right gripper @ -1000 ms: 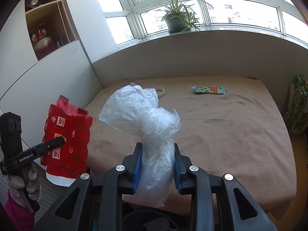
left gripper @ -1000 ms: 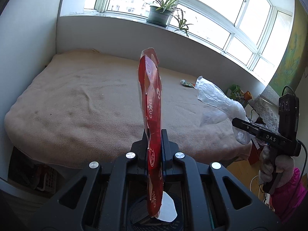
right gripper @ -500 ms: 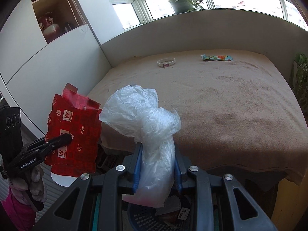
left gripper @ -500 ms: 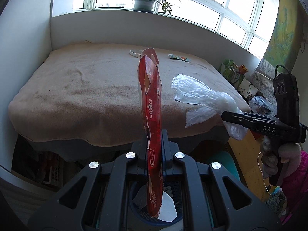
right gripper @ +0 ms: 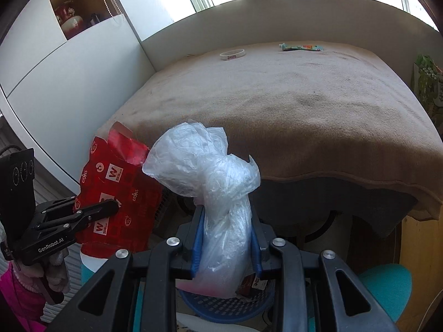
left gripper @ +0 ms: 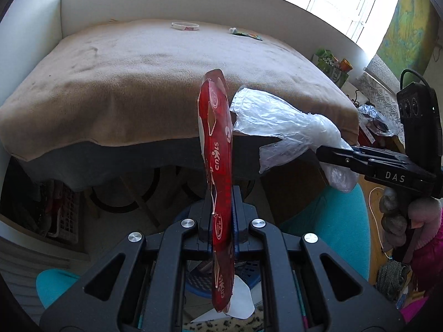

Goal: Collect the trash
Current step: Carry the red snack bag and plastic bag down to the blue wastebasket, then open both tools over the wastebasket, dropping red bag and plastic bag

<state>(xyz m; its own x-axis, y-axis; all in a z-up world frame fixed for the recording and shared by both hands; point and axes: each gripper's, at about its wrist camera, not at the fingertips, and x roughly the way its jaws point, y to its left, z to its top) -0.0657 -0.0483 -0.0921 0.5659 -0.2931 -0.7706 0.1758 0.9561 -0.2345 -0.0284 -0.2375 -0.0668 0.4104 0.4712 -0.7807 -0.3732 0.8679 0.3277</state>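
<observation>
I am gripping one red wrapper (left gripper: pixel 218 166) flat between my left gripper's (left gripper: pixel 220 218) closed fingers and one crumpled clear plastic bag (right gripper: pixel 213 191) in my right gripper's (right gripper: pixel 225 238) clamped fingers, both above one blue basket (right gripper: pixel 221 308). On the bed (right gripper: pixel 290 105), two items are lying at twelve o'clock: one white wristband (right gripper: pixel 232 54), one small tube (right gripper: pixel 301 47).

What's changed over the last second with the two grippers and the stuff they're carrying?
Both grippers have pulled back from the tan-blanketed bed and tipped downward, bringing a blue mesh basket into view beneath them. The left gripper stays shut on the flattened red cardboard box, the right gripper on the crumpled clear plastic bag. The white wristband and green tube haven't moved.
</observation>
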